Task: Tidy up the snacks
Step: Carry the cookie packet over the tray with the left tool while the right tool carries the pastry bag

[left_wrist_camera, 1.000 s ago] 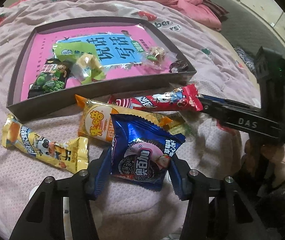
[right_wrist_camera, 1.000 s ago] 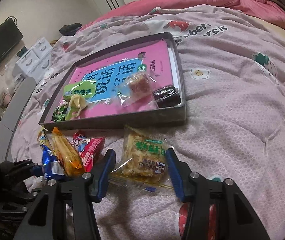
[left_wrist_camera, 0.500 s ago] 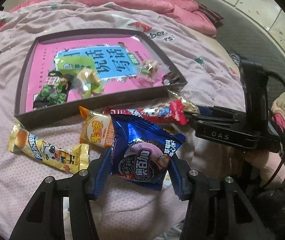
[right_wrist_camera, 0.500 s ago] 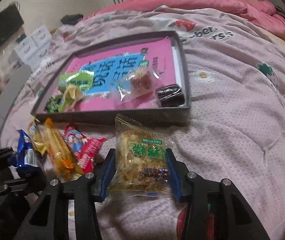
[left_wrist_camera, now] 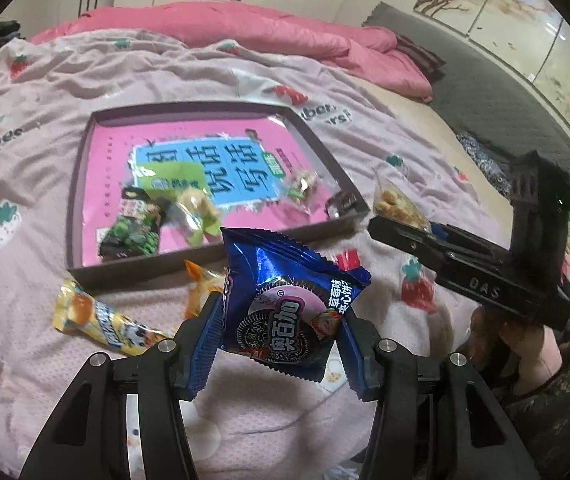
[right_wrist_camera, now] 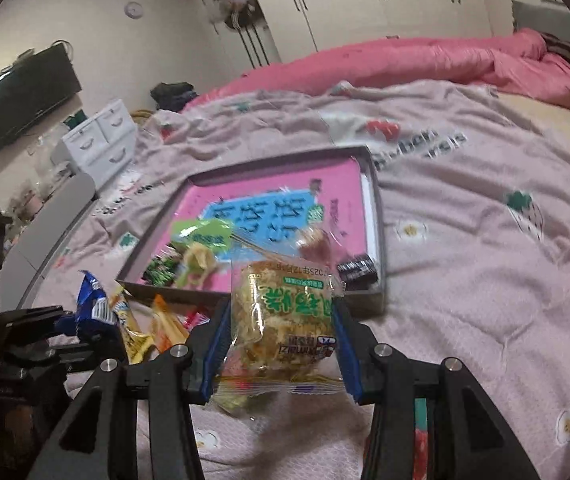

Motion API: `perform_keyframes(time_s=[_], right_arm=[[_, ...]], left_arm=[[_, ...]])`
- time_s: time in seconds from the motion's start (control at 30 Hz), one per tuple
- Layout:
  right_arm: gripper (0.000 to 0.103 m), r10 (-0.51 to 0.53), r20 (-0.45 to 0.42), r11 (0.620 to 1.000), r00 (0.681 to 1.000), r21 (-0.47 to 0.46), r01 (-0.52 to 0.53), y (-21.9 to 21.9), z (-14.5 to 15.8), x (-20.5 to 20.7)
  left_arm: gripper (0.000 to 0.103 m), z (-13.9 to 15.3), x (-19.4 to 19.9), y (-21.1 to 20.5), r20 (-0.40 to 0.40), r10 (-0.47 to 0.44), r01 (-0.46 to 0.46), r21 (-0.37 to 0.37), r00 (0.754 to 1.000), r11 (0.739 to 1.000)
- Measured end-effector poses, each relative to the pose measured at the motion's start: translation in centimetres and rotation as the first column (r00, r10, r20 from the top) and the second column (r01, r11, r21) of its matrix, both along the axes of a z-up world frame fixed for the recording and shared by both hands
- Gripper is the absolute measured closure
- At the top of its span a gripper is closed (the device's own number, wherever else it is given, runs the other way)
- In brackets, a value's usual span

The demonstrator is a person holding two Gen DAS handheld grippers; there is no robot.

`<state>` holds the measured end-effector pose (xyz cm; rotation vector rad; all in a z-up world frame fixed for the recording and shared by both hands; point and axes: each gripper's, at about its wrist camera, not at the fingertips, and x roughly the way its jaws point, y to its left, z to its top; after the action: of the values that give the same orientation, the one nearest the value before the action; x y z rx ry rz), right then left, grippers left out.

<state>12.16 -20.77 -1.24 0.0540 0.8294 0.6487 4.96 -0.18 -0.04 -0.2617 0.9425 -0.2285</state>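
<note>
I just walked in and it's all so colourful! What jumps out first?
The shiny blue cookie packet pinched in the left gripper, up off the bed. Behind it, the bright pink tray on the blanket holds several snacks. The right gripper grips a clear pastry packet.

Soft, even indoor light, faint shadows; heavy fisheye bending and dark corners; right wrist view motion-blurred.
</note>
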Motion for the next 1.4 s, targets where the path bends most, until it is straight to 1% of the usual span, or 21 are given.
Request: perform_keyframes(time_s=[0.27,0.5,0.67,0.9,0.97,1.1,1.4], right_arm=[[0.055,0.031,0.059,0.999,0.998,0.032,-0.033,0.7,1.2,-0.2],[0.055,0.045,0.072,0.998,0.996,0.04,-0.048,1.2,1.3,-0.1],[0.055,0.05,0.086,0.997,0.995,0.05,-0.054,1.6,1.5,0.0],[0.055,0.059,0.103,0.996,0.993,0.062,-0.066,2.3,1.6,0.8],[0.055,0.062,0.107,0.996,0.992,0.06,-0.068,2.6,1.7,1.0],[0.055,0.06,0.107,0.996,0.992,0.065,-0.067,2.8,1.6,1.6],[0.055,0.051,0.116,0.996,0.992,0.062,-0.059,3.3,1.5,2.7]], left_arm=[[0.048,1.0,0.5,1.8,0.034,0.055,-0.056,0.013,0.998,0.998],[0.048,1.7,1.2,3.8,0.065,0.112,-0.114,0.025,0.992,0.993],[0.048,2.1,2.1,5.5,0.089,0.161,-0.162,0.009,0.983,0.987],[0.048,2.1,3.9,6.7,0.111,0.203,-0.203,-0.01,0.973,0.979],[0.048,2.0,4.6,6.9,0.11,0.212,-0.211,-0.023,0.971,0.977],[0.048,1.2,5.6,6.9,0.095,0.221,-0.22,-0.023,0.971,0.975],[0.048,-1.3,7.2,6.2,0.041,0.222,-0.222,-0.005,0.974,0.975]])
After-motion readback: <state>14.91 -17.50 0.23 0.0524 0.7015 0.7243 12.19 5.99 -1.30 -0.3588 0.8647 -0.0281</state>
